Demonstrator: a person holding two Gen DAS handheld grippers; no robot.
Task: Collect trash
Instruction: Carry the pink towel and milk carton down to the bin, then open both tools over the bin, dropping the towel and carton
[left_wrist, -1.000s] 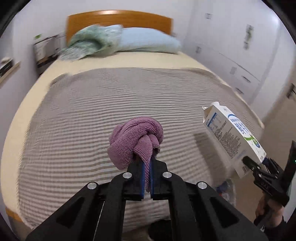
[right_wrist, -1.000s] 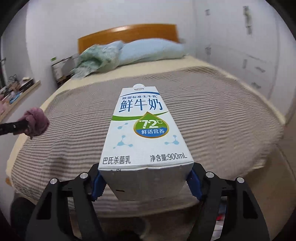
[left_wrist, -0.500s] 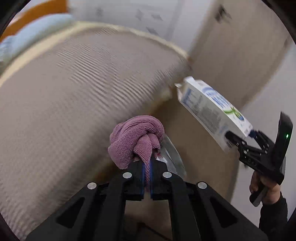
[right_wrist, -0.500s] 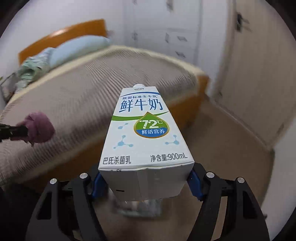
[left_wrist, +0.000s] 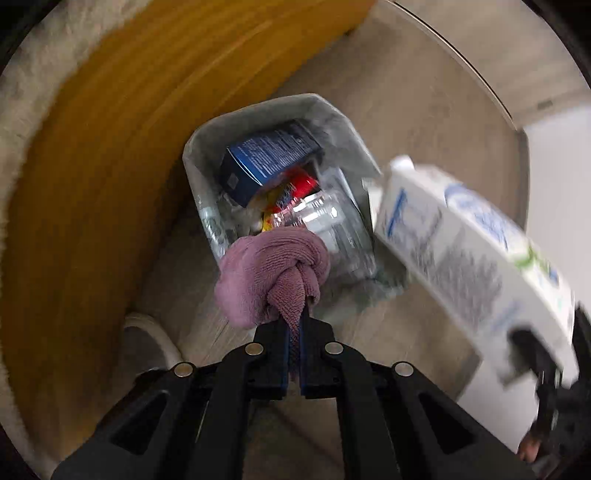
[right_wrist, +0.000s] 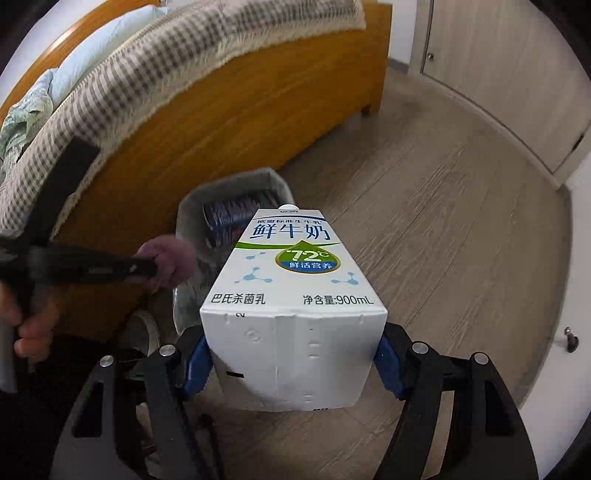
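My left gripper (left_wrist: 294, 328) is shut on a knotted purple cloth (left_wrist: 269, 273), which hangs over the near rim of a lined trash bin (left_wrist: 207, 136). Inside the bin lie a blue box (left_wrist: 269, 158), a red wrapper and a clear plastic bottle. My right gripper (right_wrist: 291, 360) is shut on the base of a white milk carton (right_wrist: 291, 280), its blue pads pressed on both sides. The carton points toward the bin (right_wrist: 188, 206) and hides much of it. In the right wrist view the cloth (right_wrist: 170, 260) and left gripper (right_wrist: 147, 267) come in from the left.
The wooden bed frame (right_wrist: 229, 110) with its checked blanket (right_wrist: 122, 81) stands right behind the bin. Wood-look floor (right_wrist: 461, 221) spreads to the right, up to white cabinet doors (right_wrist: 498, 74). A roll of tape (left_wrist: 147, 332) lies on the floor near the bin. A person's hand (right_wrist: 26, 321) holds the left gripper.
Both grippers have swung away from the bed top and down toward the floor. The trash bin has come into view below them. Each still holds its object.
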